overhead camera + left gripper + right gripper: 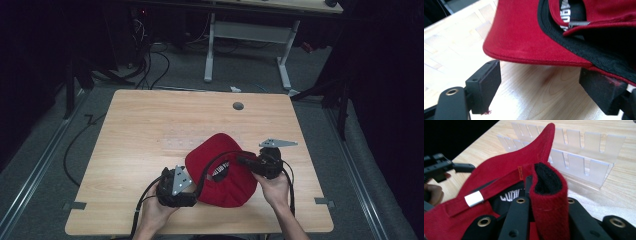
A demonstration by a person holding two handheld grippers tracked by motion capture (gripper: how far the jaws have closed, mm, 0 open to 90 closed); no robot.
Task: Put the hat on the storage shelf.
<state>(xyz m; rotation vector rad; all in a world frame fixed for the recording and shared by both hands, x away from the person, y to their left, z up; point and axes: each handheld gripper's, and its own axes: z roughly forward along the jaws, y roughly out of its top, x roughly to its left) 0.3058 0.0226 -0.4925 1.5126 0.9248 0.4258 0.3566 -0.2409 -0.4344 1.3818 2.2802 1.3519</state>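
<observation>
On the table (150, 130), my right claw (541, 202) pinches the red cap's (220, 170) rim, my left claw (541, 82) gapes under its brim, ungrasped, and the clear slotted rack (584, 157) waits beyond.

Between the black jaws of the right gripper (541, 220) sits a red cap (222, 167) with black lining and white lettering on a black inner label. Beyond them, a clear slotted rack (584, 157) stands on a pale wood-grain table (150, 125).
</observation>
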